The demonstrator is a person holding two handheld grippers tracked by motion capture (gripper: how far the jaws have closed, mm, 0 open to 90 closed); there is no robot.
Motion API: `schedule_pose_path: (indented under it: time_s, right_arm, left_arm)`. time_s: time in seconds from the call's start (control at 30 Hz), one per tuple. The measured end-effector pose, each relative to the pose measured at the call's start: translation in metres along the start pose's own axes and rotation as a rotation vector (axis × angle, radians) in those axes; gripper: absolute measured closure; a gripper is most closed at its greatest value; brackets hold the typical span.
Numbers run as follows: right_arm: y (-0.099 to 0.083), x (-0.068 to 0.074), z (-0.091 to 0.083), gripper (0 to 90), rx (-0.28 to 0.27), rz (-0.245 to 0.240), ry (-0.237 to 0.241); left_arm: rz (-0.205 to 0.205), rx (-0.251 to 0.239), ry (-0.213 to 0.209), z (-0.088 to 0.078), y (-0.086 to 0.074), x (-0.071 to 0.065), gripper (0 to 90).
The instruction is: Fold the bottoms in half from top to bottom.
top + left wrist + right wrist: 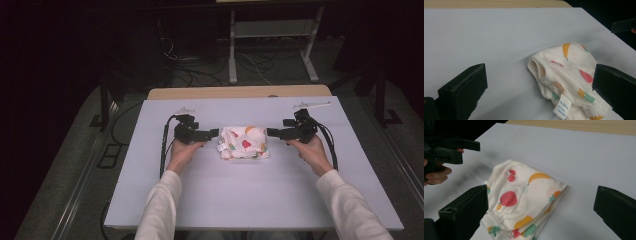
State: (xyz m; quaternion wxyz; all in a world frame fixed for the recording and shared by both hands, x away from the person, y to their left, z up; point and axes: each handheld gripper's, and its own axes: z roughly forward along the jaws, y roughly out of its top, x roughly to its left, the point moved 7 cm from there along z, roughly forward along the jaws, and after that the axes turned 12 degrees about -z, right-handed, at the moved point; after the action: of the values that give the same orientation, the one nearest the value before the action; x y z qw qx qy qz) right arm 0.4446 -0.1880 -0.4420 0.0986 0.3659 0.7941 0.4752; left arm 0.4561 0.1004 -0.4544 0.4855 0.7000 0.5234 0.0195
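A folded white garment with a fruit print (244,142) (569,77) (524,202) lies in the middle of the white table (250,195); a small white label (561,106) hangs off its near left corner. My left gripper (215,132) sits just left of it, jaws spread wide and holding nothing. My right gripper (270,132) sits just right of it, its jaws wide apart as well and off the cloth. In the right gripper view the other hand and its gripper (451,150) appear at the upper left. The far jaw tip of the right gripper (624,25) peeks in at the left gripper view's top right.
A wooden edge (240,92) runs along the table's far side. Beyond it stand a white frame (272,45) and cables on a dark floor. Black cables (165,145) trail from each gripper. Bare table surface lies in front of the garment.
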Motion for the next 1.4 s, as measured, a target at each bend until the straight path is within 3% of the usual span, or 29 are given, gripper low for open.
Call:
schedule_pose_path:
  time_s: [0.63, 1.03, 1.4]
  right_arm:
    - [-0.029, 0.014, -0.027, 0.0, 0.008, -0.025, -0.011]
    - [-0.051, 0.038, -0.046, 0.0, -0.001, -0.080, -0.025]
    - [-0.069, 0.054, -0.058, 0.0, -0.002, -0.105, -0.027]
  left_arm:
    - [0.040, -0.006, -0.031, -0.027, -0.023, -0.007, 0.0]
    - [0.090, -0.045, -0.011, -0.057, -0.042, -0.008, 0.0]
    - [0.130, -0.079, -0.044, -0.073, -0.059, -0.020, 0.0]
